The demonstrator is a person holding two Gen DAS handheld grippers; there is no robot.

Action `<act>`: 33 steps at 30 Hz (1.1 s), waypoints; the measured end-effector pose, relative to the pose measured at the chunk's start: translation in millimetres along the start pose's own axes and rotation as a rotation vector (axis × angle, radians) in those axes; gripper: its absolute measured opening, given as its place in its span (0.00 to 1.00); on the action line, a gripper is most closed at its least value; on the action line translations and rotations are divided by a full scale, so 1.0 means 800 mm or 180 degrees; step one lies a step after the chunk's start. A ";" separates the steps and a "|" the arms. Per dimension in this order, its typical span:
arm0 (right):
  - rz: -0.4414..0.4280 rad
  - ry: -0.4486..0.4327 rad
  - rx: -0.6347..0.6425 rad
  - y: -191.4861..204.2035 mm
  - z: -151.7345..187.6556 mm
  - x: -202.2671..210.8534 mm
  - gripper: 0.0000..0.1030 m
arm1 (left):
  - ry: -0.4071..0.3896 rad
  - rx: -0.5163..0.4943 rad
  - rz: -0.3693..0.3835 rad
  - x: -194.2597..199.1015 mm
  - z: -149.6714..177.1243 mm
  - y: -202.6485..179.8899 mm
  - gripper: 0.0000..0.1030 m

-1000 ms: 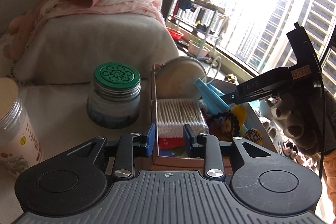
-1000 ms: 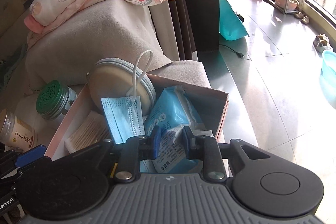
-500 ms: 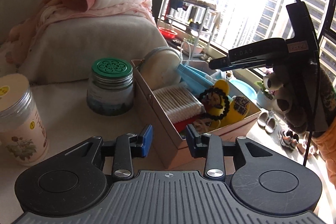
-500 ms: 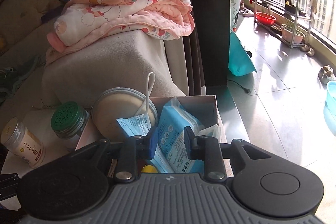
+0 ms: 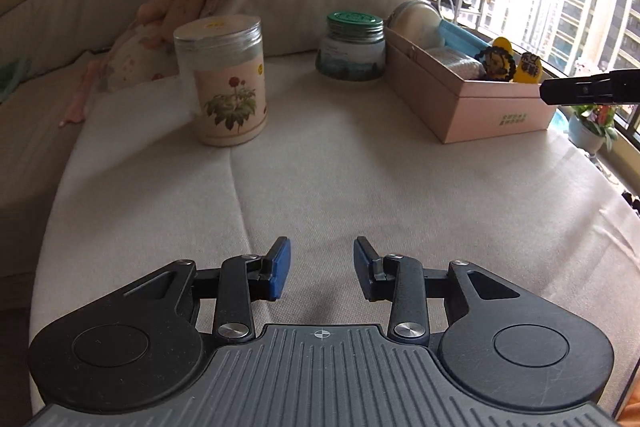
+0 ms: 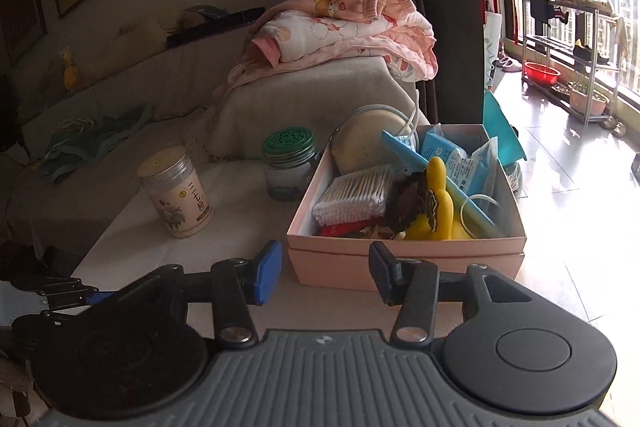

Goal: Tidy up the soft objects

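Observation:
A pink box (image 6: 408, 261) stands on the cream cushion (image 5: 320, 179). It holds a cotton swab pack (image 6: 354, 193), a round pouch (image 6: 370, 145), a blue face mask (image 6: 436, 175), wet-wipe packs (image 6: 460, 157) and a yellow toy (image 6: 434, 207). The box also shows at the right in the left wrist view (image 5: 468, 99). My left gripper (image 5: 322, 269) is open and empty, low over the bare cushion. My right gripper (image 6: 324, 273) is open and empty, just in front of the box.
A flower-label jar (image 5: 226, 81) and a green-lidded glass jar (image 5: 352, 45) stand left of the box. Pink folded clothes (image 6: 348, 27) lie on a grey armrest behind. The cushion edge drops to the tiled floor (image 6: 580, 187) at the right.
Both grippers have pulled back and away from the box and opened wider. The left one now looks across the bare cushion; the right one sees the whole box.

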State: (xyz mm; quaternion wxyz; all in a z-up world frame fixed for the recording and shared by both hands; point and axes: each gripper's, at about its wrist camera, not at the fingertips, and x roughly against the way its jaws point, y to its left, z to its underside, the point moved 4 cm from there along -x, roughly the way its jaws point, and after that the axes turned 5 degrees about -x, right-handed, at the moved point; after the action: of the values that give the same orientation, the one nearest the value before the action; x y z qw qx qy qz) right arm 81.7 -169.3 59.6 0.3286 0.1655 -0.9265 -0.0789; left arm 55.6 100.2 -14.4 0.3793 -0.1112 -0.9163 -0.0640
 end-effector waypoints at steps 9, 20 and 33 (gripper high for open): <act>0.0361 0.0445 0.0157 0.004 0.083 -0.041 0.47 | -0.0197 -0.0104 0.0011 -0.025 -0.006 -0.059 0.59; 0.0774 0.0190 0.0165 -0.032 0.093 -0.049 0.73 | -0.0414 0.0057 -0.0268 -0.061 -0.033 -0.125 0.65; 0.0937 0.0035 -0.0012 -0.051 0.097 -0.053 0.93 | -0.0413 0.0067 -0.0284 -0.062 -0.035 -0.125 0.65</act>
State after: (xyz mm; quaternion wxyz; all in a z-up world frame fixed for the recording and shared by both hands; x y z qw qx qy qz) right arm 73.9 -189.2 -35.2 0.3420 0.0276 -0.9388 -0.0307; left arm 83.3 -9.8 -33.4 0.3171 -0.0702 -0.9436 -0.0640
